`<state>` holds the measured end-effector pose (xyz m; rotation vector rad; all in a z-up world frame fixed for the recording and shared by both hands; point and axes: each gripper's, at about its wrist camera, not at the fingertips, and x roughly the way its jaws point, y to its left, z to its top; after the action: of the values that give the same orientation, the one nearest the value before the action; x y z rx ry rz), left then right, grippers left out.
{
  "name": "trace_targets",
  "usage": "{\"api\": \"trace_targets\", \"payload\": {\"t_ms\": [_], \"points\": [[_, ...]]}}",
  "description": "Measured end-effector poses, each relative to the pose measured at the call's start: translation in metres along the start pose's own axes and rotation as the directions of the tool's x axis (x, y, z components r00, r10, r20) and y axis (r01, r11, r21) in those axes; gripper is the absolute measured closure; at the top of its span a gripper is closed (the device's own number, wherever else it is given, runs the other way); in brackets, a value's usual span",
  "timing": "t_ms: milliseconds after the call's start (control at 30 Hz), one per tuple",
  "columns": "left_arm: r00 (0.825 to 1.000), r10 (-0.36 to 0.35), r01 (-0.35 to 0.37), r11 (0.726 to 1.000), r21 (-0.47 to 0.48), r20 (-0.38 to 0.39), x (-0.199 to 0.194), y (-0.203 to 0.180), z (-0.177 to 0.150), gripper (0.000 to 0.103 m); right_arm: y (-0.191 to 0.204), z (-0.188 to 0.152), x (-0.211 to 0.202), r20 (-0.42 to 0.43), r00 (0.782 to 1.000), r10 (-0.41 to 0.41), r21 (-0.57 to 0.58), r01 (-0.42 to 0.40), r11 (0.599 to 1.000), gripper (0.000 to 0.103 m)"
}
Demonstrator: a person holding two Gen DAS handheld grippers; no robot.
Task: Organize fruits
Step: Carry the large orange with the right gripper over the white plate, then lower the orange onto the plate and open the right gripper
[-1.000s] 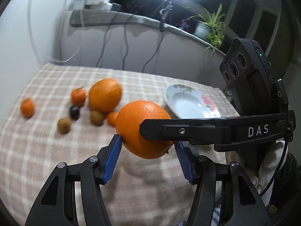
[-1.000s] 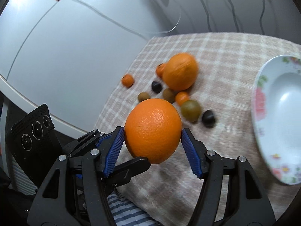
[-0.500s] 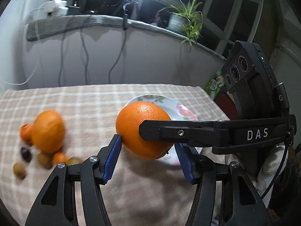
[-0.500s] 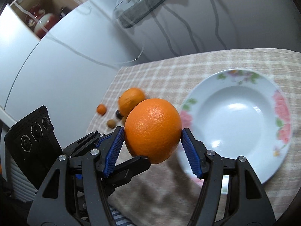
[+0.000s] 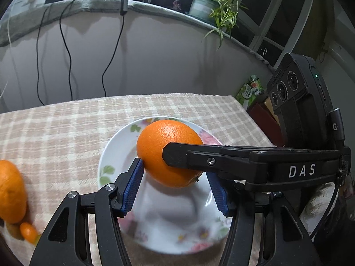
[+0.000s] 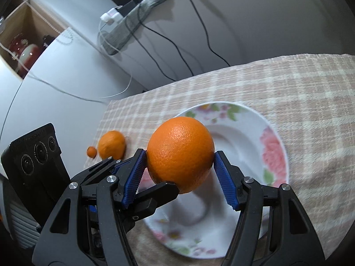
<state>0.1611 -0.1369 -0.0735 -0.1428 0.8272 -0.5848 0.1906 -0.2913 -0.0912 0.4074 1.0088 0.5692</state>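
Blue ribbed pads (image 6: 135,173) of the right gripper (image 6: 180,166) press against both sides of a large orange (image 6: 180,153), which sits clamped between them and is held in the air above the white floral plate (image 6: 274,148). In the left wrist view the same orange (image 5: 168,146) shows up between the blue pads of the left gripper (image 5: 175,184); its left pad touches the fruit's lower side, while the right pad is partly hidden behind the black finger of the right gripper (image 5: 221,157), which crosses in from the right, so I cannot tell whether the left gripper is truly closed on the fruit or merely framing it. Below the fruit, its blurred shadow falls in the hollow of the plate (image 5: 111,155), and the plate rests on a beige checked cloth (image 5: 66,128) that covers the desk. Off to the left on the cloth lies a second large orange (image 5: 10,195) with a small kumquat-like fruit (image 5: 27,232) just beside it; the right wrist view shows that second orange (image 6: 111,145) with a small orange fruit (image 6: 91,151) close by, both well apart from the plate. Beyond the desk, black cables (image 5: 66,51) hang down a pale wall, and a potted spider plant (image 5: 210,6) stands on the ledge above.
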Motion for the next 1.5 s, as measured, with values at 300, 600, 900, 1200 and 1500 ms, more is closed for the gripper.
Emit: {"api": "trace_targets", "payload": {"t_ms": [300, 600, 900, 1200, 1500], "points": [[1.0, 0.014, -0.014, 1.0, 0.028, -0.017, 0.015, -0.004, 0.005, 0.046, -0.015, 0.005, 0.002, -0.001, 1.0, -0.014, 0.012, 0.014, 1.0, 0.037], [0.999, 0.028, -0.026, 0.998, 0.053, -0.025, 0.018, -0.006, 0.006, 0.046, -0.013, 0.004, 0.002, -0.005, 1.0, -0.025, 0.004, 0.025, 1.0, 0.037], [0.999, 0.039, -0.038, 0.998, 0.055, -0.009, 0.01, -0.007, 0.006, 0.044, 0.001, 0.002, -0.003, 0.034, 0.993, -0.109, -0.041, 0.111, 0.993, 0.028], [0.998, 0.061, -0.062, 0.997, 0.047, 0.027, -0.016, 0.004, -0.003, 0.039, 0.012, -0.001, -0.018, 0.092, 0.981, -0.169, -0.079, 0.176, 0.981, 0.022], [0.99, 0.132, -0.132, 0.991, -0.004, 0.046, -0.049, 0.032, -0.02, 0.035, 0.04, -0.004, -0.023, 0.118, 0.98, -0.16, -0.142, 0.176, 0.974, 0.015]]}}
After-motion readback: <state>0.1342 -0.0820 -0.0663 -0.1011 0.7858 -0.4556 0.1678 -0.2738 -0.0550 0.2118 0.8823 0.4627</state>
